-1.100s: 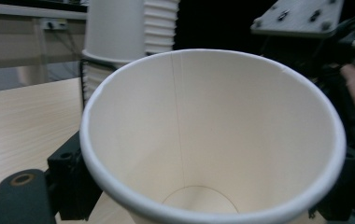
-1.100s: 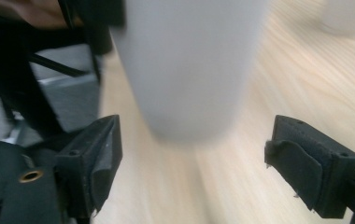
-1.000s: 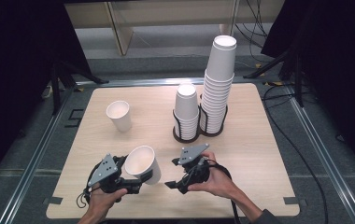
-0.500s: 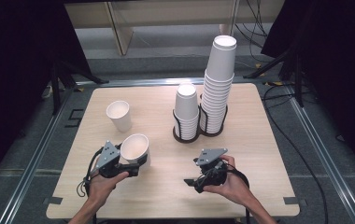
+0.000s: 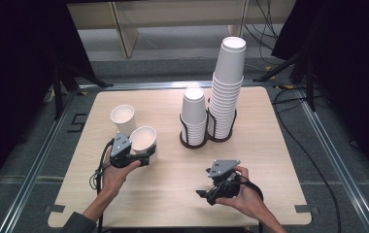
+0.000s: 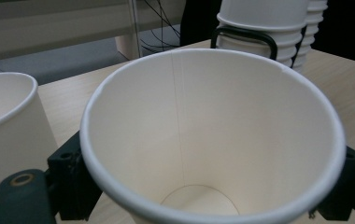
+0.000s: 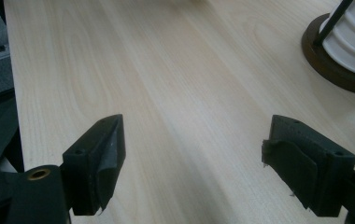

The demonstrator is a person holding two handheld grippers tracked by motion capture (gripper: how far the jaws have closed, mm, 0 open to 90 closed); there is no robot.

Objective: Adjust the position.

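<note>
The left tool (image 5: 141,158) is clamped on a white paper cup (image 5: 144,139), mouth tilted back toward it, just beside a standing cup (image 5: 123,119). The right tool (image 7: 192,163) gapes wide above bare desk (image 5: 173,194), cup stacks (image 5: 221,97) ahead.

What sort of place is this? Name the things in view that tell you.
Probably a lab or recording workspace: a bare wooden table in a metal frame, dark curtains at the sides, loose cables on the floor.

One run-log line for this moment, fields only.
left gripper: shut on paper cup | right gripper: open, nothing between its jaws | loose cup: upright beside held cup | stacks: in holder
</note>
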